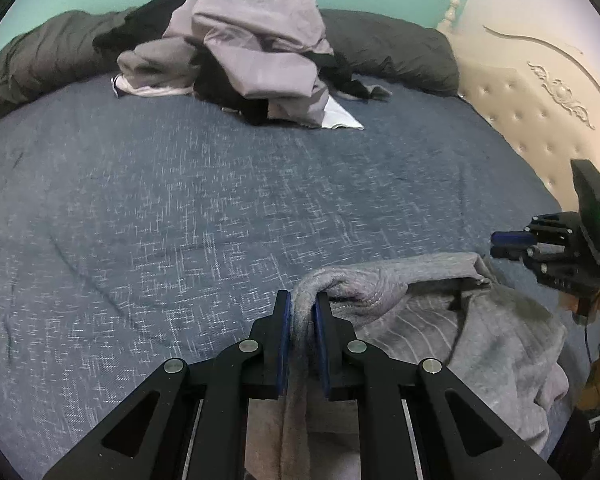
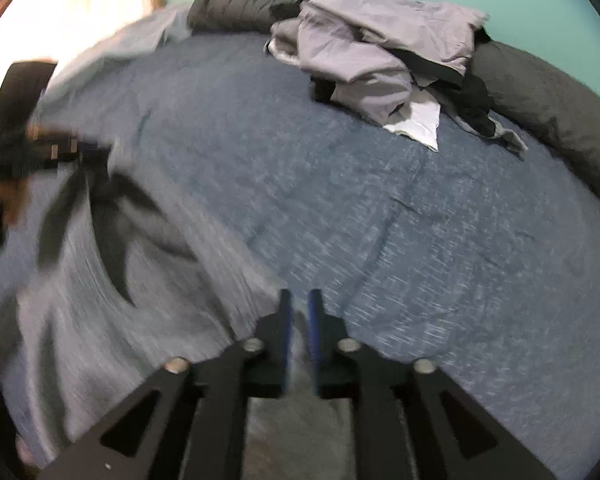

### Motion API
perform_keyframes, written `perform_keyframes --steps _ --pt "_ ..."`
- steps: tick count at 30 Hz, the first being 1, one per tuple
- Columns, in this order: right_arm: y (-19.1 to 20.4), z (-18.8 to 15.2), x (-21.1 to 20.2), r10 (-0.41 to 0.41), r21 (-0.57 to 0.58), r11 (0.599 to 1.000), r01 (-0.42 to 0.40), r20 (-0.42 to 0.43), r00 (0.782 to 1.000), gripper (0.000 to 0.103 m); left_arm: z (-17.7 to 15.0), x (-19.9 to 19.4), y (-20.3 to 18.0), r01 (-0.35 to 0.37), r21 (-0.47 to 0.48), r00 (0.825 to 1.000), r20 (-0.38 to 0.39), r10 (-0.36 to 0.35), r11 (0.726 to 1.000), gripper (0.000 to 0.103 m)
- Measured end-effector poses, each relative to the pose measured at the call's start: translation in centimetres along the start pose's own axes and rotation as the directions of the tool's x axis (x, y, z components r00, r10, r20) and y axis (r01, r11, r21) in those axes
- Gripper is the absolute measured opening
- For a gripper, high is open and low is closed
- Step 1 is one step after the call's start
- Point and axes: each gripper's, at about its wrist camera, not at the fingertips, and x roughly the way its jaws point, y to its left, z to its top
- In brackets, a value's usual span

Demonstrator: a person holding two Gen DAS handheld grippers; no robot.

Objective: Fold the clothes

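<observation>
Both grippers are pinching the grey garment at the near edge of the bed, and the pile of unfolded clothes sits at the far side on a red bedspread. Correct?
Not quite: the bedspread is blue, not red, as the left wrist view shows clearly. The rest holds: the left gripper and right gripper pinch the grey garment at the near edge, and the pile sits at the far side.

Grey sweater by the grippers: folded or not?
Not folded. Grey sweater lies bunched and rumpled, one edge pinched in the left gripper.
</observation>
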Motion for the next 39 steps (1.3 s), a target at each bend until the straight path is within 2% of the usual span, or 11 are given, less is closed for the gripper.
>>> perform_keyframes --steps 4,6,7,11,14,16,21,28,33,34,39 --pt "-0.1 -1.0 1.7 0.006 -0.062 0.998 -0.009 -0.050 0.999 0.033 -0.5 0.6 0.6 0.007 -0.012 1.000 -0.006 -0.007 1.000 0.013" --pt "0.3 -0.9 2.5 0.011 -0.079 0.997 -0.015 -0.051 0.999 0.048 -0.8 0.7 0.7 0.009 -0.011 1.000 -0.009 -0.009 1.000 0.013" --pt "0.6 -0.8 3.0 0.015 -0.093 0.995 -0.020 -0.053 0.998 0.051 -0.9 0.8 0.7 0.009 -0.008 1.000 -0.011 -0.009 1.000 0.013" --pt "2.4 -0.4 5.6 -0.031 -0.173 0.985 0.014 -0.098 0.995 0.051 -1.3 1.4 1.0 0.006 0.004 1.000 -0.022 -0.006 1.000 0.013" --pt "3.0 -0.2 6.3 -0.023 -0.174 0.985 0.006 -0.095 0.995 0.010 -1.5 1.3 1.2 -0.006 0.010 1.000 -0.014 0.006 1.000 0.013" --pt "3.1 0.1 5.7 -0.040 -0.166 0.986 0.028 -0.068 0.997 0.004 -1.4 0.9 1.1 -0.031 0.020 1.000 0.007 0.031 0.999 0.013" --pt "1.5 1.3 2.2 -0.040 -0.086 0.995 0.043 0.029 0.999 0.003 -0.3 -0.9 0.8 -0.043 0.015 0.997 0.061 0.042 0.999 0.012" --pt "-1.7 4.8 -4.1 -0.090 0.004 0.996 0.090 0.162 0.983 0.003 4.5 -3.6 -0.5 -0.048 0.048 0.993 0.109 0.042 0.998 0.012" --pt "-4.4 7.9 -5.6 -0.151 0.056 0.988 0.143 0.181 0.972 0.003 9.5 -3.7 -0.3 -0.009 0.013 0.993 0.116 0.007 1.000 0.011" --pt "-5.0 8.5 -5.6 -0.164 0.065 0.986 0.154 0.178 0.970 0.003 10.6 -3.5 -0.3 -0.013 0.016 0.993 0.115 0.011 1.000 0.008" --pt "-7.9 11.5 -4.2 -0.201 0.104 0.977 0.185 0.169 0.965 0.003 14.6 -1.8 -0.2 -0.035 0.030 0.993 0.118 0.031 0.999 0.007"
